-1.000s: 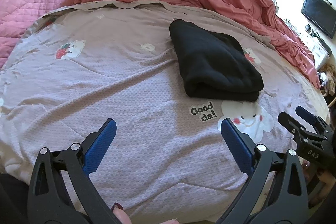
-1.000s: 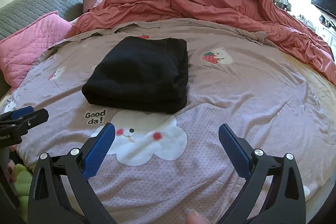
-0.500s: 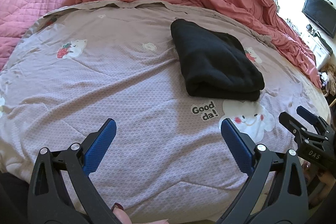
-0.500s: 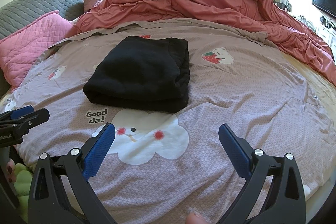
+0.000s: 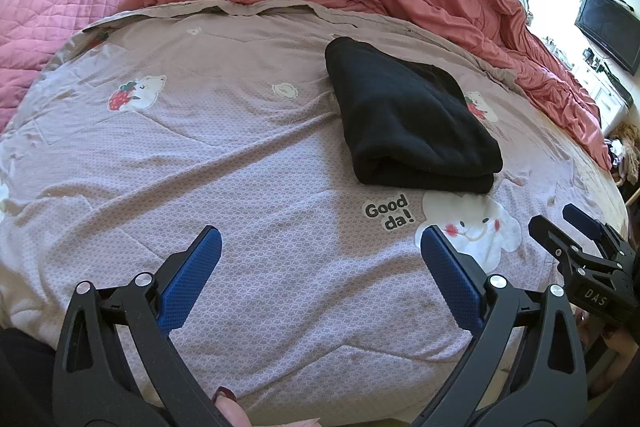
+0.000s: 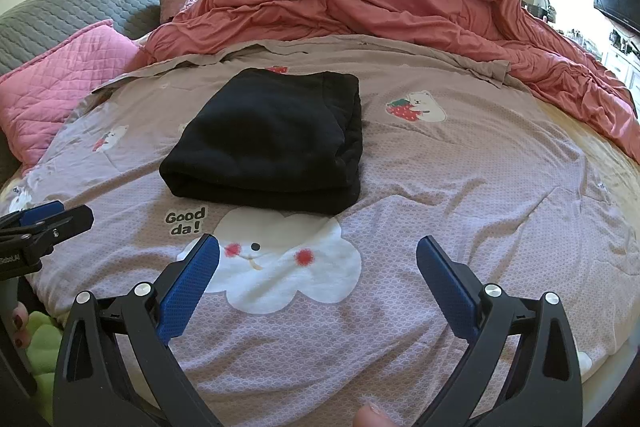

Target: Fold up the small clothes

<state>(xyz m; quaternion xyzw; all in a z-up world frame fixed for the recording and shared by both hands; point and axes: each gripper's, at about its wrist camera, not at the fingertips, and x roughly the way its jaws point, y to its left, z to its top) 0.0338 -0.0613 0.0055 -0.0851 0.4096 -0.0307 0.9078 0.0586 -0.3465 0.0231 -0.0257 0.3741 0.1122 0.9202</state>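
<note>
Mauve printed bedspread [image 5: 240,167] | folded black garment [image 6: 272,143] laid flat ahead of both tools | left gripper [image 5: 320,267] spread, empty | right gripper [image 6: 318,273] spread, empty

Each gripper [image 5: 320,247] [image 6: 318,255] has black angular arms, silver screws, textured blue pads [image 5: 188,279], and white lettering.

Black garment [image 6: 268,143] folded thick, so its inner layers are tucked out of sight, and it covers most of a strawberry print [image 6: 277,69] behind it; the "Good da!" lettering [image 6: 185,221] reads as if its last letter sits under the cloud print [image 6: 288,267]; right gripper [image 5: 576,239] only partly in the left view, body cut by the frame edge; fingertip [image 6: 370,417] clipped at the bottom; television [image 5: 610,27] screen dark, shelf clutter below it too small to tell.
</note>
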